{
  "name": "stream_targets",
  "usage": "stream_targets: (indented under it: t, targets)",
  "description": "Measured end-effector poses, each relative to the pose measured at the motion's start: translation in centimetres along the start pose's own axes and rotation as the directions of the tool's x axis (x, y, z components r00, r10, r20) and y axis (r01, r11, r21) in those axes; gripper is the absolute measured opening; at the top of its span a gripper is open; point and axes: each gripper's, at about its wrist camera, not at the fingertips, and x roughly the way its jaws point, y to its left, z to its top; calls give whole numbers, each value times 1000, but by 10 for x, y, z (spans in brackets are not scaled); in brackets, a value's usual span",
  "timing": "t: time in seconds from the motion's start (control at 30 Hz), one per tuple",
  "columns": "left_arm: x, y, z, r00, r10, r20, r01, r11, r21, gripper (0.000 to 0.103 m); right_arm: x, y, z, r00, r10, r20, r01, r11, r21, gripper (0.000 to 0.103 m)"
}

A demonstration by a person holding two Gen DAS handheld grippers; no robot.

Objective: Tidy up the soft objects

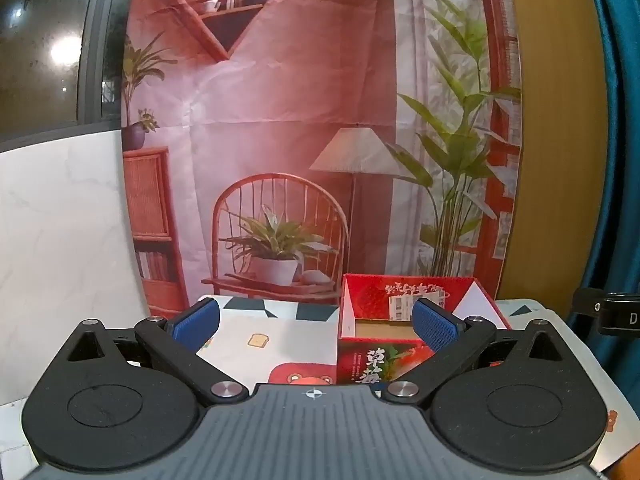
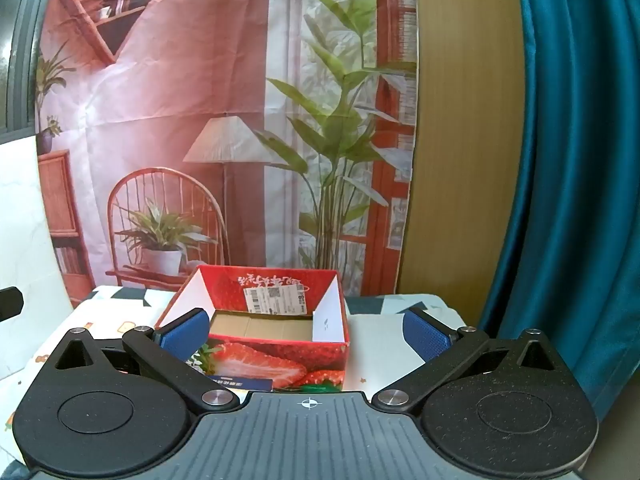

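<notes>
A red strawberry-printed cardboard box (image 1: 374, 360) stands open-topped on the patterned tablecloth (image 1: 276, 332), its brown floor bare. My left gripper (image 1: 316, 326) hovers open in front of it, nothing between the blue pads; the box sits toward its right finger. In the right wrist view the same box (image 2: 276, 364) lies just ahead and left of centre, with a white label on its inner back wall. My right gripper (image 2: 306, 334) is open and holds nothing. No soft object shows in either view, apart from a red bear print (image 1: 302, 374) at the near cloth edge.
A printed backdrop (image 1: 280, 120) of a room hangs behind the table. A white marble-look panel (image 1: 60, 240) stands at left, a teal curtain (image 2: 580, 160) and wooden panel at right. The other gripper's black body (image 1: 608, 314) pokes in at the right edge.
</notes>
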Motion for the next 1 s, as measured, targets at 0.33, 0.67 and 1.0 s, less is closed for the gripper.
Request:
stream_targets:
  t: [0.33,0.67,1.0]
  targets:
    - [4,1,8,999,-9,-43,9,1000,4,103,0,-1,-1,1000,-1,3,1,1000,0,103]
    - [5,2,2,1000,-12,-24,12,1000,-2,103,0,0,-1,1000,-1,5,1,1000,0,103]
    - [5,2,1,1000,-12,-23,12,1000,-2,103,0,1,-1,1000,-1,5,1,1000,-1,103]
